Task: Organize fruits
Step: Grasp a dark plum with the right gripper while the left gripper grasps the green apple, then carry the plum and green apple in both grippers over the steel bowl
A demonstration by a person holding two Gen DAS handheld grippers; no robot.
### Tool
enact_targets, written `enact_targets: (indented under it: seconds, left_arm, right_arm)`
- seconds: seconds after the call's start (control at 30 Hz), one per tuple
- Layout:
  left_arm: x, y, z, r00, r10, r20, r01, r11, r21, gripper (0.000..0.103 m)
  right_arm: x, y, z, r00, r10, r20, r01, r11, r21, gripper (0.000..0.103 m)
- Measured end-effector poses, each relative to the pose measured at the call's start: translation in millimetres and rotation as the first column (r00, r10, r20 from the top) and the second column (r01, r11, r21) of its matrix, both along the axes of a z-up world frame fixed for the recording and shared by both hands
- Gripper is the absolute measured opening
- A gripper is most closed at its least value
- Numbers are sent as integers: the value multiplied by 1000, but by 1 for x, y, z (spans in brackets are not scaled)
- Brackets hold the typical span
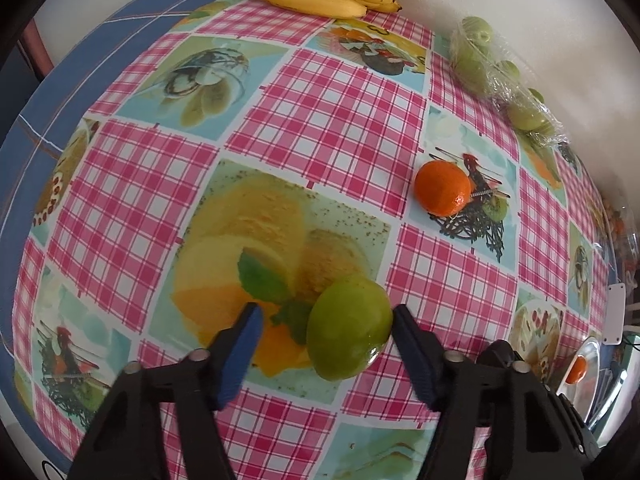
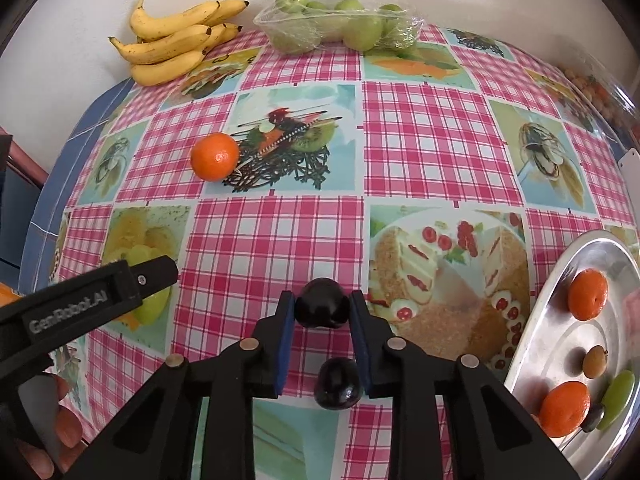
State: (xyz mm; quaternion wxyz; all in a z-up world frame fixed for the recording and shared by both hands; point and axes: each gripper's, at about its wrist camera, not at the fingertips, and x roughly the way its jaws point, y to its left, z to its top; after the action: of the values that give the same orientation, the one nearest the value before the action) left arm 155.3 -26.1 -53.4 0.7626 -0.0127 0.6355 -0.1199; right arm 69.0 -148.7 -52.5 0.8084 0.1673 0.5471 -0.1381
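My left gripper (image 1: 326, 316) is open around a green lime (image 1: 349, 327) lying on the checked tablecloth; the lime sits against the right finger, apart from the left one. A loose orange (image 1: 442, 188) lies farther right. My right gripper (image 2: 322, 308) is shut on a dark plum (image 2: 320, 306) at its fingertips. A second dark plum (image 2: 338, 384) lies on the cloth lower between the fingers. The steel tray (image 2: 560, 344) at the right holds oranges (image 2: 588, 294), a small brown fruit (image 2: 595, 361), a green fruit and a dark one. The left gripper (image 2: 120, 284) shows over the lime in the right wrist view.
A bunch of bananas (image 2: 176, 42) and a wrapped pack of green apples (image 2: 340, 24) stand at the back against the wall. A clear container (image 2: 600, 92) with small fruit sits at the far right. The blue table edge (image 1: 80, 60) lies at the left.
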Motion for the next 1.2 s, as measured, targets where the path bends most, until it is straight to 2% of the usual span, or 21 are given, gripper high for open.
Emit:
enact_targets:
  seconds: [0.1,0.3,0.73,1.2]
  left_arm:
    - [0,2,2,1000,0,-7,-1,1000,-25,43]
    - [-1,-1,4,1000,5,-10,-5,1000,-31,43]
    - [0,7,36,999,15,28,-13,997,-72,43]
    - [-13,-2,44,998,5,55,-1,997,-74,43]
  right_arm:
    - [-2,-2,5,1000,-6,11,6,1000,-3,28]
    - [-4,-3,13,999,-8,34,8,1000,-1,28]
    - [-12,-8,24,998,-20,55,19,1000,17,28]
    - [-28,-23,35,997,-45,56,43,998,38,28]
